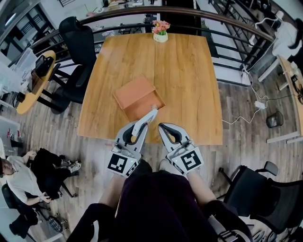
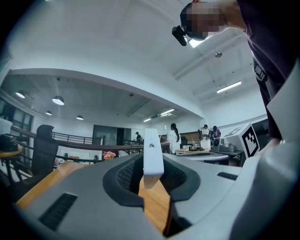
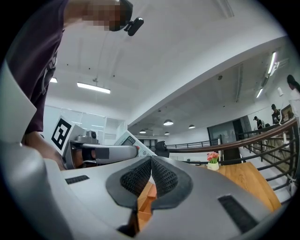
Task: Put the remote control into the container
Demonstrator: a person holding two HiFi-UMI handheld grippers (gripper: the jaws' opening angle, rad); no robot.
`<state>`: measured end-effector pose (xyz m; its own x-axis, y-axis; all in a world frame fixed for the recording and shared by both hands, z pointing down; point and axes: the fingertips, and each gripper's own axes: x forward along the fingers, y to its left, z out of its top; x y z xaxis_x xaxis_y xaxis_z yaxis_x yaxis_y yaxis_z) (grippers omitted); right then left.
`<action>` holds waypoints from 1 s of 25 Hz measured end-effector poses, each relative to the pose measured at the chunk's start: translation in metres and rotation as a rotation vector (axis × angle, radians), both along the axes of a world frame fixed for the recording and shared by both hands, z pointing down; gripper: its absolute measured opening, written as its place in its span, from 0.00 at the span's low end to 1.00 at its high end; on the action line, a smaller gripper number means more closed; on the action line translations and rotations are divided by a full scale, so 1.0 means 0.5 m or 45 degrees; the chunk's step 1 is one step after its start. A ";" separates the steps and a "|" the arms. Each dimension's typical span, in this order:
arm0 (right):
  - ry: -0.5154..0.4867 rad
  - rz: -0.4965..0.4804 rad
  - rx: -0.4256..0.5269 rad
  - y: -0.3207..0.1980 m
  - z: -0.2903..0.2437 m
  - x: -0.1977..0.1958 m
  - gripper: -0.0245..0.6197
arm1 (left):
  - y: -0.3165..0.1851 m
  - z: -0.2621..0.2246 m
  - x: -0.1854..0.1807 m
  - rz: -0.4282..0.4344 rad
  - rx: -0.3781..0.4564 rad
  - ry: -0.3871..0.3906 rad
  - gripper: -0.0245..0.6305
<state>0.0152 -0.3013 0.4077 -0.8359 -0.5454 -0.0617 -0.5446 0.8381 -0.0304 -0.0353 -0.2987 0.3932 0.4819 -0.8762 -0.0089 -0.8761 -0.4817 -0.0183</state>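
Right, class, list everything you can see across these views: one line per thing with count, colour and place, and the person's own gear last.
rectangular wooden table: one, honey brown, centre of the head view
open orange box container: one, orange, on the table's near-left part
small pot of pink flowers: one, pale pot, table's far edge
black office chairs: at least two, black, left of the table and lower right
curved dark railing: one, beyond the table
seated person: one, lower left
slim white remote control: one, white, in the left gripper
left gripper: grey, fingers shut on the remote
right gripper: grey, fingers shut, empty
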 end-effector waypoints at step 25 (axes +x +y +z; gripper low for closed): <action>0.091 0.201 -0.127 -0.370 0.045 -0.195 0.07 | -0.382 0.081 -0.153 0.250 -0.139 0.066 0.17</action>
<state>-0.0823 -0.4865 0.4300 -0.7397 -0.6706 0.0558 -0.6729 0.7368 -0.0658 -0.1120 -0.4898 0.4339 0.6448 -0.7626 0.0515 -0.7636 -0.6399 0.0860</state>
